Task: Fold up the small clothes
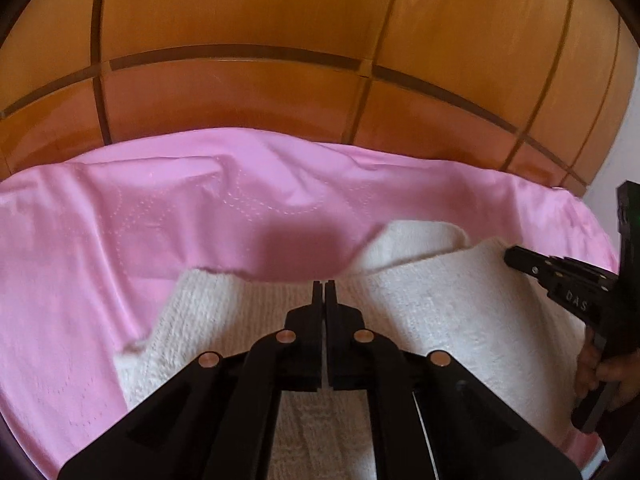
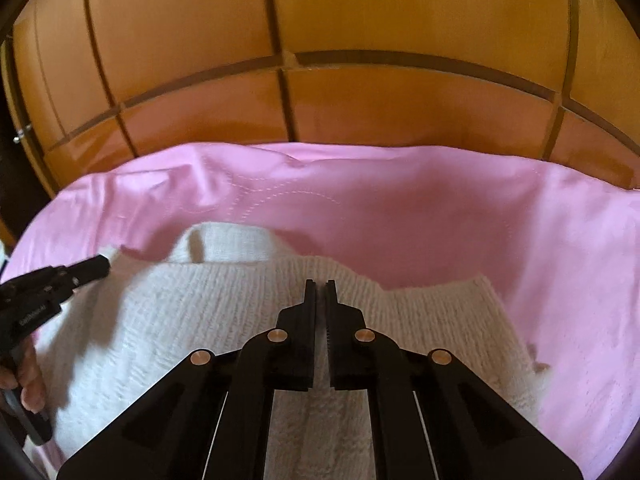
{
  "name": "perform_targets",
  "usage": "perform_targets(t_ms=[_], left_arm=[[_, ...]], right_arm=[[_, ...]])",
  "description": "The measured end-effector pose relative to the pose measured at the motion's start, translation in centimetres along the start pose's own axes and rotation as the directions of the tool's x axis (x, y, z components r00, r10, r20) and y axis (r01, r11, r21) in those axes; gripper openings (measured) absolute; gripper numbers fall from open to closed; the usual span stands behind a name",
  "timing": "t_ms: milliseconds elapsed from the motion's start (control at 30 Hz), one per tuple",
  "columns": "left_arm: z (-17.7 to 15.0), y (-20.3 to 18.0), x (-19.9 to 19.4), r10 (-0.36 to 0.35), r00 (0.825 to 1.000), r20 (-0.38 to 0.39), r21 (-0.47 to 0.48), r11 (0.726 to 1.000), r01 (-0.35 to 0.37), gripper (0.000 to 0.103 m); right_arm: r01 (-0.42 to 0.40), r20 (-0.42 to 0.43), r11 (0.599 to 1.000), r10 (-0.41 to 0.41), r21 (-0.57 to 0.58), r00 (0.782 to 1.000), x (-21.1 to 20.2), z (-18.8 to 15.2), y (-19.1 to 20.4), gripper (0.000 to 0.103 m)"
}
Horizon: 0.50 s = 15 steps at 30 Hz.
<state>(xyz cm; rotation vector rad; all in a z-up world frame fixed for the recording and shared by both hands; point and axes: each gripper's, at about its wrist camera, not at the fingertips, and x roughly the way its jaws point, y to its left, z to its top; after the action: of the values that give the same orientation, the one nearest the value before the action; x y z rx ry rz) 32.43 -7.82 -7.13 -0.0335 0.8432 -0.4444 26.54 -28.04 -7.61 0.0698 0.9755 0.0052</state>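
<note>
A cream knitted garment (image 1: pixel 420 312) lies on a pink bedsheet (image 1: pixel 120 240); it also shows in the right wrist view (image 2: pixel 180 320), partly folded, with a folded flap at its far edge (image 2: pixel 228 244). My left gripper (image 1: pixel 324 286) is shut with nothing between the jaws, hovering over the garment's left part. My right gripper (image 2: pixel 320 286) is shut and empty over the garment's middle. The right gripper also appears in the left wrist view (image 1: pixel 516 258) at the garment's right edge. The left gripper shows in the right wrist view (image 2: pixel 100 266) at the garment's left edge.
A glossy orange wooden headboard (image 1: pixel 260 92) with dark grooves rises just behind the sheet, also in the right wrist view (image 2: pixel 360 104). Pink sheet (image 2: pixel 520 240) extends to the right of the garment. A white wall (image 1: pixel 624 140) is at the far right.
</note>
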Motion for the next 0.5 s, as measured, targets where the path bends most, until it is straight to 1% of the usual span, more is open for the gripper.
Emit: perform_targets(t_ms=[67, 100, 133, 233, 333, 367, 400, 433, 467, 500], left_arm=[[-0.3, -0.1, 1.7, 0.024, 0.999, -0.044, 0.006, 1.000, -0.024, 0.000], [-0.9, 0.0, 3.2, 0.053, 0.995, -0.082, 0.016, 0.999, -0.052, 0.000], [-1.3, 0.2, 3.9, 0.067, 0.993, -0.099, 0.014, 0.998, -0.065, 0.000], [-1.4, 0.8, 4.1, 0.057, 0.994, -0.096, -0.015, 0.998, -0.059, 0.000], [-1.4, 0.7, 3.0, 0.064, 0.994, -0.089, -0.017, 0.998, -0.066, 0.002], [-1.5, 0.8, 2.5, 0.068, 0.994, -0.082, -0.022, 0.997, -0.070, 0.005], [-1.5, 1.0, 1.5, 0.079, 0.994, -0.073, -0.040, 0.996, -0.082, 0.018], [-1.7, 1.4, 0.7, 0.071, 0.996, -0.060, -0.062, 0.995, -0.074, 0.024], [-1.9, 1.9, -0.3, 0.057, 0.998, -0.041, -0.091, 0.994, -0.060, 0.031], [-2.2, 2.7, -1.8, 0.052, 0.998, -0.017, -0.132, 0.990, -0.054, 0.034]], right_arm=[[0.035, -0.048, 0.999, -0.036, -0.018, 0.998, 2.2, -0.7, 0.2, 0.003], [0.041, -0.068, 0.999, -0.042, -0.014, 0.997, 3.1, -1.0, 0.3, 0.003], [0.047, -0.076, 0.999, -0.049, -0.017, 0.996, 3.8, -1.4, 0.4, 0.003], [0.067, -0.059, 0.997, -0.069, -0.027, 0.996, 3.9, -1.5, 0.8, 0.003], [0.026, -0.056, 1.000, -0.026, 0.003, 0.998, 3.2, -1.5, 0.1, 0.008], [0.013, -0.054, 1.000, -0.012, 0.025, 0.998, 2.7, -1.4, -0.3, 0.018], [0.003, -0.050, 0.999, -0.001, 0.045, 0.999, 2.1, -1.4, -0.7, 0.035], [-0.008, -0.042, 0.998, 0.011, 0.068, 0.999, 1.4, -1.5, -1.1, 0.047], [-0.012, -0.021, 0.996, 0.014, 0.083, 1.000, 0.3, -1.6, -1.4, 0.066], [-0.008, -0.001, 0.997, 0.008, 0.080, 1.000, -0.7, -1.8, -1.6, 0.067]])
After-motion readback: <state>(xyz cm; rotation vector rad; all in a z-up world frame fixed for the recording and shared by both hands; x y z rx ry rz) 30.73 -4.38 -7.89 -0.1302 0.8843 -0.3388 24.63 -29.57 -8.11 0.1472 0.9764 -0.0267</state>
